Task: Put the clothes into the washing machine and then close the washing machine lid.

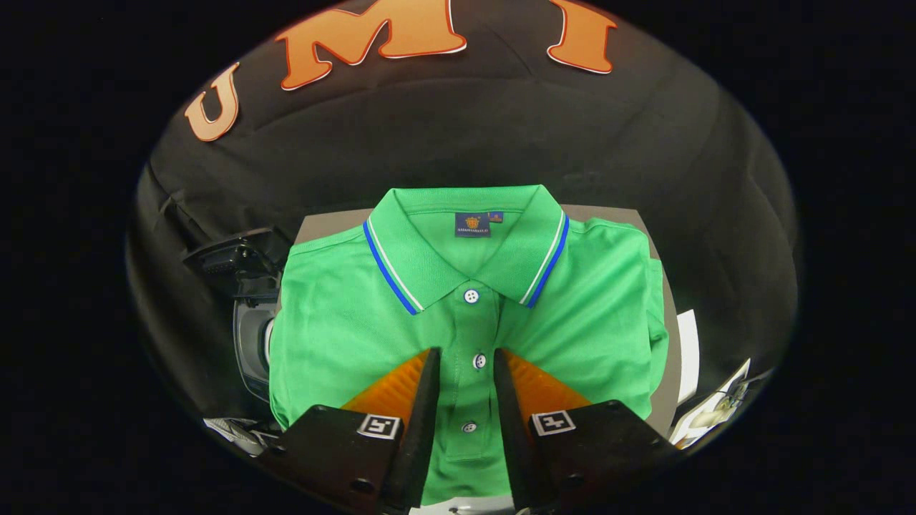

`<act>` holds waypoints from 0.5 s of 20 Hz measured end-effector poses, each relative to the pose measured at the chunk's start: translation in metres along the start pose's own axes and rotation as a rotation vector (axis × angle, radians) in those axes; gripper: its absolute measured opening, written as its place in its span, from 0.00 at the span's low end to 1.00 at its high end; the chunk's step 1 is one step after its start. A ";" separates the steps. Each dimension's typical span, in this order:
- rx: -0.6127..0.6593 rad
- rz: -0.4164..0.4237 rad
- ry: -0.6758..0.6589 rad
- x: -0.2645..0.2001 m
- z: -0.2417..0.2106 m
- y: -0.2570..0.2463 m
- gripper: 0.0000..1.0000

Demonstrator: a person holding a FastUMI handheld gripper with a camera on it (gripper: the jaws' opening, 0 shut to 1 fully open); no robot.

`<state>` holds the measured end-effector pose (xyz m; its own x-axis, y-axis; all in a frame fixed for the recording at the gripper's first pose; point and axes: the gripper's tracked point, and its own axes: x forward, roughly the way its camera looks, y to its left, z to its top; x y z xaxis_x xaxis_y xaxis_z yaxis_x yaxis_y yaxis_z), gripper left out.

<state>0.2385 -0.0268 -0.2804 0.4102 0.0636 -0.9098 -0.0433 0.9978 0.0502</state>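
Note:
A folded green polo shirt [336, 322] with a blue-and-white striped collar lies flat on a grey table [322, 223], collar pointing away from me. My gripper [465, 352] hovers over the shirt's lower front, open. Its two fingers stand a narrow gap apart on either side of the button placket, with the middle button between the fingertips [431, 357]. I cannot tell whether the fingers touch the fabric. Left of the table, partly hidden by the shirt, stands the washing machine [250, 343] with its dark lid [229, 261] raised.
The booth's black cloth wall rises close behind the table. White papers [687, 343] and small clutter [719, 408] lie to the right of the table. More loose items [236, 429] sit low on the left, below the washing machine.

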 end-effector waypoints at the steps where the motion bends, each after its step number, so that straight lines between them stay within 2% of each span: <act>1: -0.004 -0.001 -0.003 0.002 0.001 0.000 0.52; 4: -0.003 0.006 -0.005 0.000 0.000 0.000 0.51; 9: 0.007 0.038 -0.056 0.002 0.001 0.011 0.17; 10: 0.010 0.039 -0.069 0.000 0.003 0.009 0.17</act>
<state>0.2410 -0.0174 -0.2782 0.4700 0.1033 -0.8766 -0.0517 0.9946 0.0894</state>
